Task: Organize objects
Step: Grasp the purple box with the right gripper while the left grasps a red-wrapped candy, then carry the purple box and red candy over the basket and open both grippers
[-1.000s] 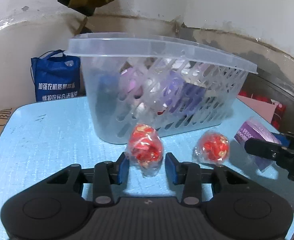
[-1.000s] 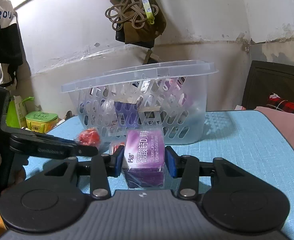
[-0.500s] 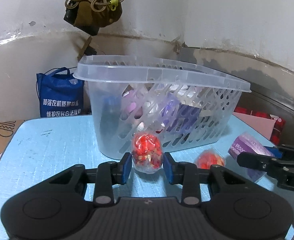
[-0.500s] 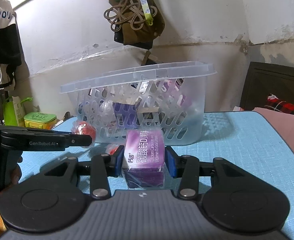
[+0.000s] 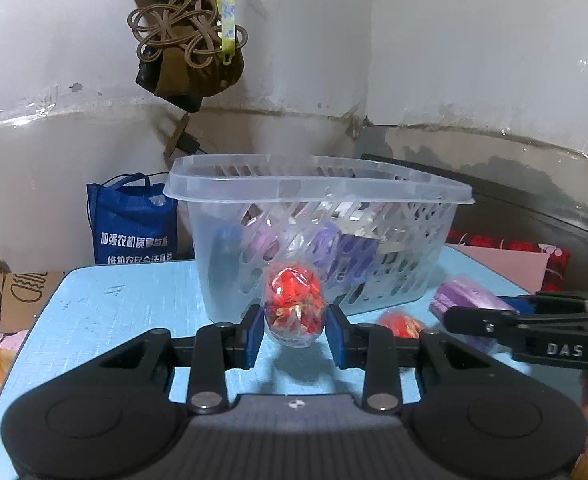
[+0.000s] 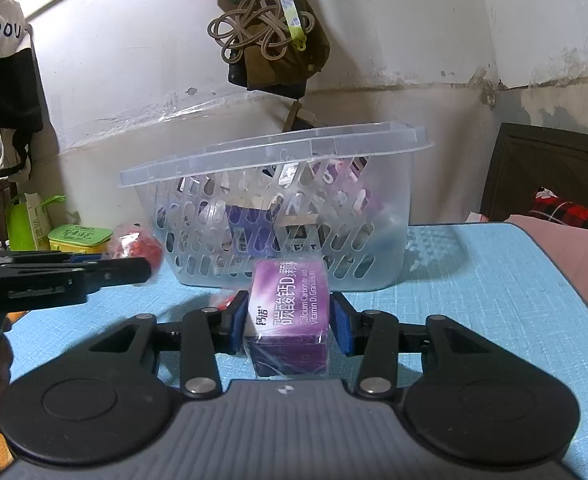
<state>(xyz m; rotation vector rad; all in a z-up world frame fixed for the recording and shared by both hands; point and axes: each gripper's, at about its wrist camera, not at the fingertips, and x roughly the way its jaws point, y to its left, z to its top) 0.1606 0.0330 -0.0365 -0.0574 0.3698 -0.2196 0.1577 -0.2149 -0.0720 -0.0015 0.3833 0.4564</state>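
My left gripper (image 5: pixel 294 330) is shut on a red wrapped ball (image 5: pixel 295 305) in clear film, lifted off the blue table in front of the clear slotted basket (image 5: pixel 317 188). The same ball (image 6: pixel 138 246) shows at the left of the right wrist view, held by the left gripper (image 6: pixel 144 270). A second red wrapped ball (image 5: pixel 399 325) lies on the table to the right. My right gripper (image 6: pixel 290 320) is shut on a purple box (image 6: pixel 290 300) resting low before the basket (image 6: pixel 278 152). That box (image 5: pixel 467 300) also appears at the right in the left wrist view.
The basket holds several purple and blue packs. A blue tote bag (image 5: pixel 132 220) and cardboard (image 5: pixel 26 292) sit beyond the table's left edge. A brown bag with cords (image 6: pixel 270 36) hangs on the wall. A green-lidded tub (image 6: pixel 80 236) and dark furniture (image 6: pixel 549 172) flank the table (image 6: pixel 493 280).
My left gripper has closed on the red ball and lifted it, tilting up so more wall shows. The right gripper and purple box have stayed still.
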